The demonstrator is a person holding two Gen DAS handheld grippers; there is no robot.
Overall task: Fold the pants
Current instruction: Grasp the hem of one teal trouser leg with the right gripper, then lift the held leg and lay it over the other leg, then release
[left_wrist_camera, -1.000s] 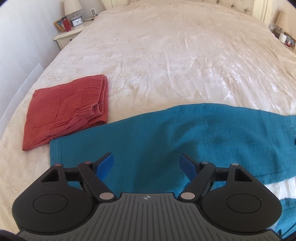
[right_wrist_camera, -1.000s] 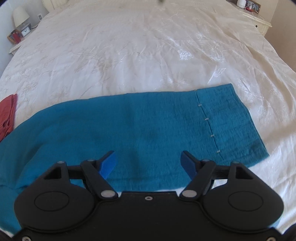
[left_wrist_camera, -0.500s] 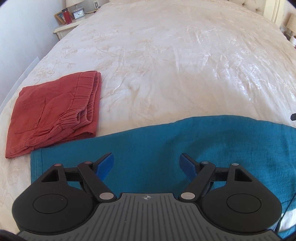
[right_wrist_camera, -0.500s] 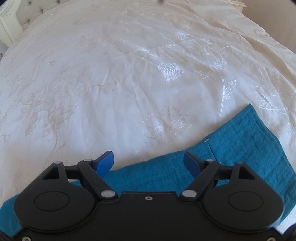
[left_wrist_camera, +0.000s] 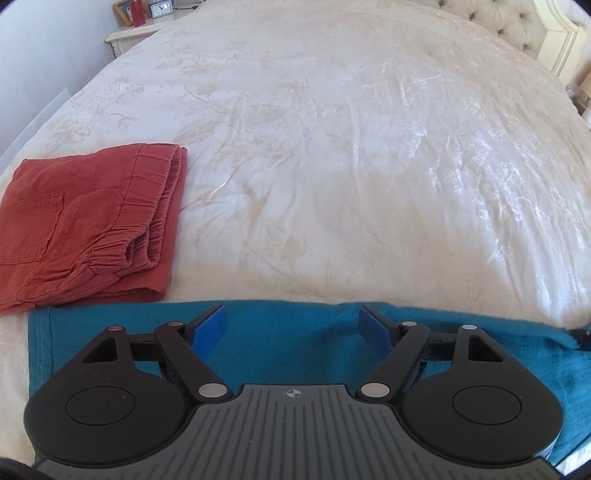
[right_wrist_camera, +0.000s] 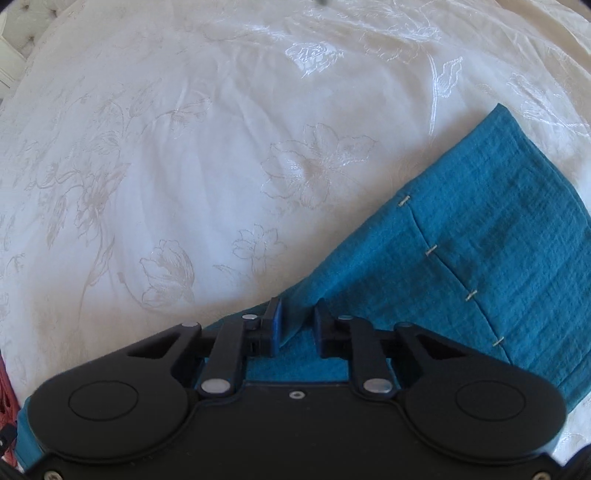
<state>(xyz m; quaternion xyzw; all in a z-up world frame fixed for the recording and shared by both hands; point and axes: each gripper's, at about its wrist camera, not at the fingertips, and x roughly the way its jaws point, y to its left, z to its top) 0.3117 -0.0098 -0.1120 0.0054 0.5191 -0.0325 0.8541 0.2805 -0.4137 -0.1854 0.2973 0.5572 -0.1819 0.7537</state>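
- A wide bed fills both views, its cream bedspread [left_wrist_camera: 332, 155] embroidered with shiny flowers; a tufted headboard [left_wrist_camera: 491, 26] shows at the far right of the left wrist view.
- The right gripper [right_wrist_camera: 297, 321] has just been closing, and its jaws now stand narrow with a raised fold of the teal pants [right_wrist_camera: 498, 251] pinched between the blue pads; the cloth rises in a ridge between the fingers, at the far edge of the garment.
- From that pinch the teal fabric runs off to the right, lying flat on the bedspread, with a seam crossed by a row of short pale stitches [right_wrist_camera: 430, 251].
- The left gripper [left_wrist_camera: 291, 325] is spread wide, its blue pads [left_wrist_camera: 210, 328] well apart above the far edge of the teal pants [left_wrist_camera: 288, 354]; nothing is gripped, and I cannot tell whether the tips touch the cloth.
- In that view the teal fabric stretches across the near part of the bed, one hemmed end at the left.
- Just beyond that left end lie folded rust-red pants [left_wrist_camera: 88, 221], elastic waistband bunched and a patch pocket facing up, their near edge just beside the teal cloth.
- Far off at the upper left stands a pale nightstand [left_wrist_camera: 129, 37] bearing a small clock [left_wrist_camera: 162, 8], a red object and a framed picture.
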